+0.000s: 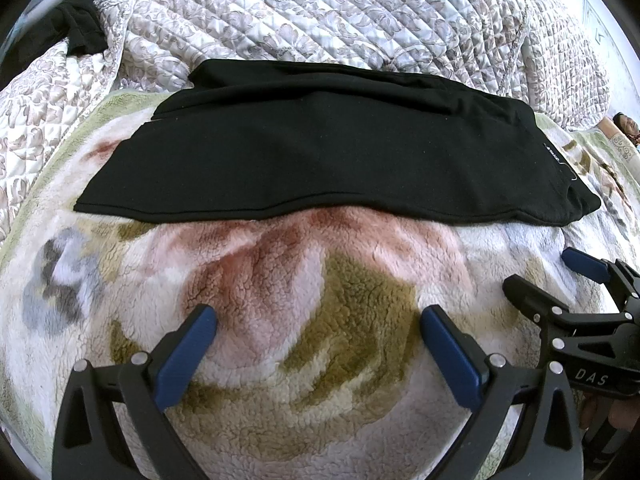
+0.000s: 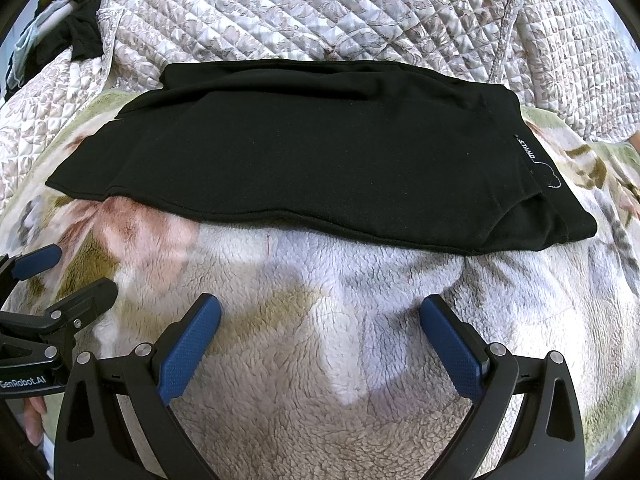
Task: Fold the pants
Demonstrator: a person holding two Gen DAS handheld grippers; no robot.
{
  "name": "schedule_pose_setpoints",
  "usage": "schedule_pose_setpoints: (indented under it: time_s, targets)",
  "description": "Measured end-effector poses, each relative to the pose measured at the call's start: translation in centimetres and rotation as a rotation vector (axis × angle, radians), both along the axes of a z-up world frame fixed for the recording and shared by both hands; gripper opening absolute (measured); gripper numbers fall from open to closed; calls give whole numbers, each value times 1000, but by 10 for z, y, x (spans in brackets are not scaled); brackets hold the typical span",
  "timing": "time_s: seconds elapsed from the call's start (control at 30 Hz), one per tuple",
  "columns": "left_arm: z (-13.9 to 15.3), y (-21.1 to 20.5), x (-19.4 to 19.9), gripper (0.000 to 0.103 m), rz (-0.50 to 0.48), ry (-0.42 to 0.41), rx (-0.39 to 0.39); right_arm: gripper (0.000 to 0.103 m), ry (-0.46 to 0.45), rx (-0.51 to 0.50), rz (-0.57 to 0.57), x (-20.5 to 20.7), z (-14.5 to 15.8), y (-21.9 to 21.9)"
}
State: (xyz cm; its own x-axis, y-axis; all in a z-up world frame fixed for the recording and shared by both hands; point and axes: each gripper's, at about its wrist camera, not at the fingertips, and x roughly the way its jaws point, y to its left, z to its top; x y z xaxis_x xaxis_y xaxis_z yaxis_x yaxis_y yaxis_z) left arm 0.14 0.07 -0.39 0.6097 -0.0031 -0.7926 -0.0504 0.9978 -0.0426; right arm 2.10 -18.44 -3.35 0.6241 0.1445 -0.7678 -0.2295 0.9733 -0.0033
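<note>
Black knit pants [image 1: 332,148], folded into a long flat band, lie across the fleece blanket [image 1: 280,320] on the bed, quilted bedspread [image 1: 300,12] behind. I hold the left claw [image 1: 318,320] and right claw [image 2: 320,312] with fingers apart, empty, just short of the near edge. Judged mid-fold; next calls for pinching one end and carrying it over the other.

The folded black matt knit-cloth pants [image 1: 320,148] look smooth. The floral fleece blanket [image 1: 304,320] is fuzzy and nubbly; the quilted floral bedspread [image 2: 320,12] is stitched cloth. Textured blue rubbery pads [image 2: 188,352] sit on matt black plastic.
</note>
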Motion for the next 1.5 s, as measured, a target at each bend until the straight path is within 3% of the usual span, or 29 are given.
schedule_pose_setpoints:
  time_s: [1.5]
  targets:
    - [0, 2, -1, 103, 0, -1, 0, 100, 8, 5, 4, 2, -2, -3]
